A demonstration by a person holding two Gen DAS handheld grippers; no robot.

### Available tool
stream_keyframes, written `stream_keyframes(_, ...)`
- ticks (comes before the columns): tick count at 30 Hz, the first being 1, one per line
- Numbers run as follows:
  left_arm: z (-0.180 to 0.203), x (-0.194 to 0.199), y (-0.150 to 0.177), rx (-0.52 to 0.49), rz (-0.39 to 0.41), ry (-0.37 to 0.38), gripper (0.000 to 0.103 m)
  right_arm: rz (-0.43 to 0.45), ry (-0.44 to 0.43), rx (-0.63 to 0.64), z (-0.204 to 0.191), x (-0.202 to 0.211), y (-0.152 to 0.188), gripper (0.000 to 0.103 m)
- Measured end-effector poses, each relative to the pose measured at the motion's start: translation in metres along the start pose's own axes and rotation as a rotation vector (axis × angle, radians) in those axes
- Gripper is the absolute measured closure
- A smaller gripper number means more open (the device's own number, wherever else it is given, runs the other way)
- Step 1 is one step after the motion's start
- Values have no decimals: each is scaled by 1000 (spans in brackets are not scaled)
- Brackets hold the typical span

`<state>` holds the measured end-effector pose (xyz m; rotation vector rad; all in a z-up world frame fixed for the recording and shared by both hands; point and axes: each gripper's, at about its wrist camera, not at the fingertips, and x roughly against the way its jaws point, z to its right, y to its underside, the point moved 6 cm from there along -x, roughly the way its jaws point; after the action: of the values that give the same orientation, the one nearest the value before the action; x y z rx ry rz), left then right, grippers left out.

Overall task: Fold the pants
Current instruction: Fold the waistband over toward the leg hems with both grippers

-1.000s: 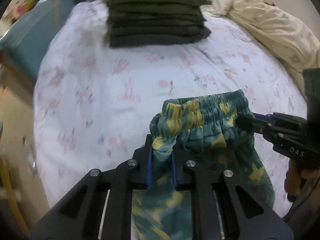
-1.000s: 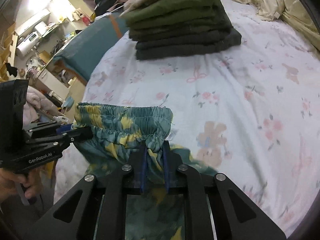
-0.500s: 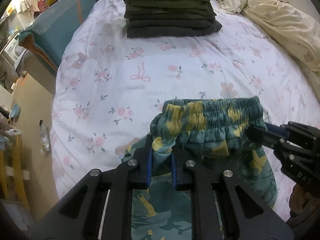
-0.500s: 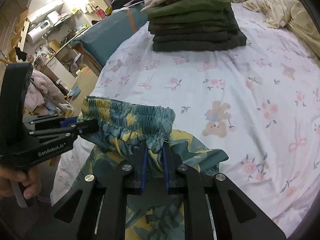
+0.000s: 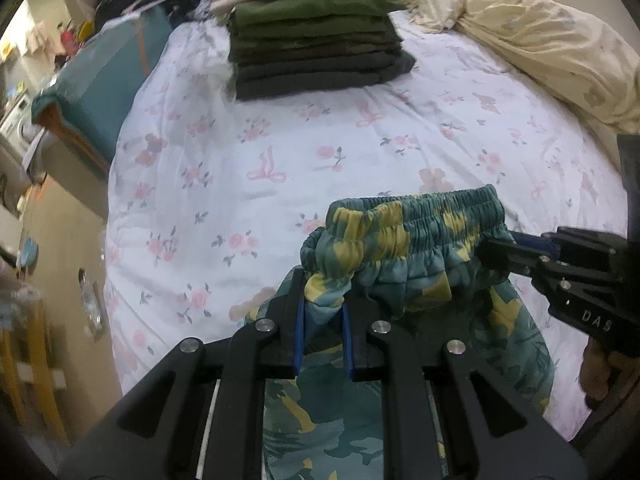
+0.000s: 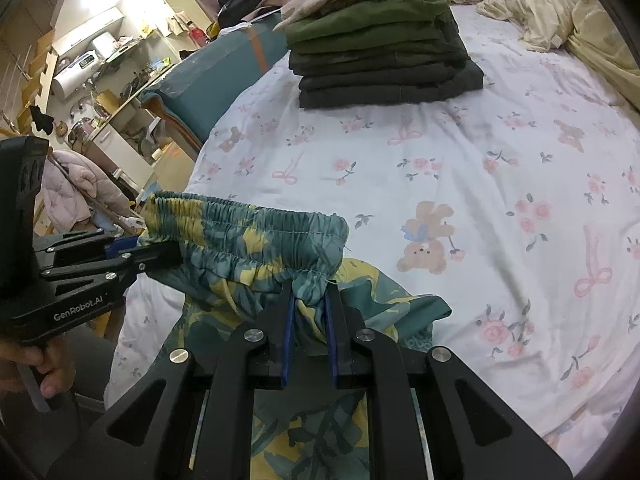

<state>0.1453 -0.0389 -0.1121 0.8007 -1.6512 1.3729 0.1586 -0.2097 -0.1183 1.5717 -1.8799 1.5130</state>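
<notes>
Green-and-yellow patterned pants (image 5: 416, 248) with an elastic waistband hang between my two grippers above the near edge of the bed. My left gripper (image 5: 323, 300) is shut on the left end of the waistband. My right gripper (image 6: 310, 304) is shut on the other end of the waistband (image 6: 248, 228). The right gripper shows in the left wrist view (image 5: 516, 252), and the left gripper shows in the right wrist view (image 6: 160, 254). The legs hang down below both grippers, partly hidden by the gripper bodies.
A stack of folded dark and olive clothes (image 5: 316, 44) sits at the far side of the floral bed sheet (image 5: 280, 152). A cream duvet (image 5: 540, 48) lies crumpled at the far right. A teal headboard or chair (image 6: 216, 80) stands left of the bed.
Both grippers have carried the waistband forward over the bed and the pants have spread a little wider. Both stay shut on the waistband.
</notes>
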Motion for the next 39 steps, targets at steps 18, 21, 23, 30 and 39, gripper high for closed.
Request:
stream_keyframes(18,19,24,43,-185,20,100,90,-56,97,5,-21,22,45,90)
stream_keyframes(21,21,20,56,-193,-6,118,90,-77,110,3,-23,21,58,90)
stream_keyframes(23,25,17,68,-197,-30,140,90,-103,127,5,-25,19,69,90)
stream_keyframes(30,19,6,87,-143,-80,178,90,-137,132,8,-33,17,85,89)
stream_keyframes(39,17,4,109,-146,-174,193,85,-173,152,41,-46,19,98,89)
